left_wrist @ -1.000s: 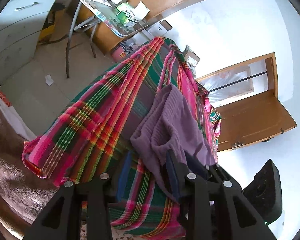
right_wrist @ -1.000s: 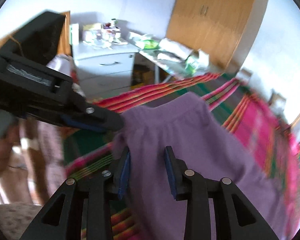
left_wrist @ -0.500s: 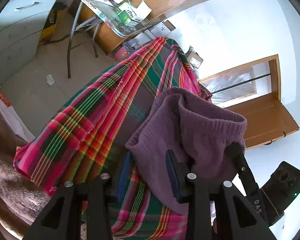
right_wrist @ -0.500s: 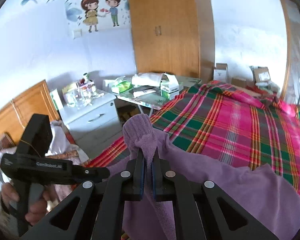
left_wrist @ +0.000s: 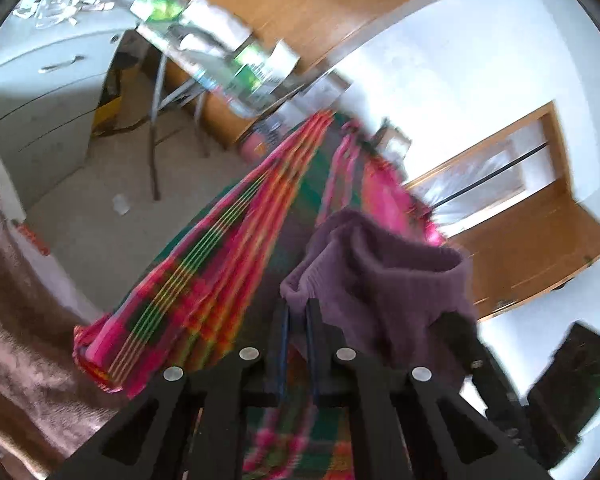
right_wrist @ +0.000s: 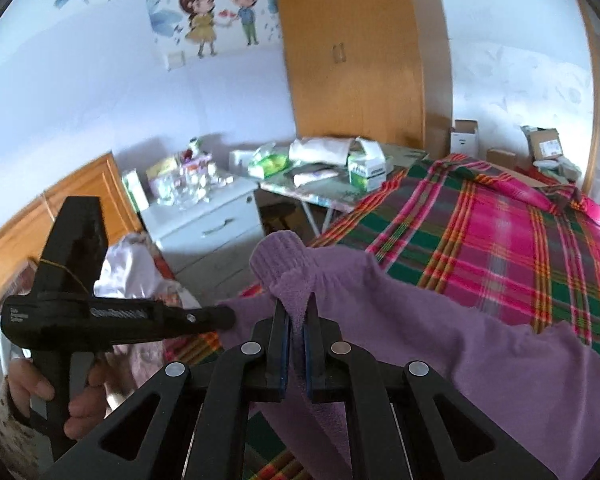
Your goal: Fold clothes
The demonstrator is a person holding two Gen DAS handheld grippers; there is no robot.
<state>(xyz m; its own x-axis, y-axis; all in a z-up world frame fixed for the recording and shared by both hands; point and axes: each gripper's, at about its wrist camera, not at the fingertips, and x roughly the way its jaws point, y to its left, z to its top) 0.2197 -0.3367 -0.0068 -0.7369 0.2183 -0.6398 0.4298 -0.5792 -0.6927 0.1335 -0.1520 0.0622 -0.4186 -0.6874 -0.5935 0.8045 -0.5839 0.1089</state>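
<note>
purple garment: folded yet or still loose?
Loose. The purple garment hangs bunched between the left gripper and right gripper, both shut on it, above the plaid blanket.

Your left gripper (left_wrist: 296, 320) is now clamping its jaws on the purple knitted garment's (left_wrist: 384, 284) edge.

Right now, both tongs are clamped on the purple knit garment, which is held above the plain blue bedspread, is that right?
Not quite: the bedspread is pink-and-green plaid, not plain blue, as the right wrist view shows. Both the left tongs and right tongs are clamped on the purple knit garment.
</note>
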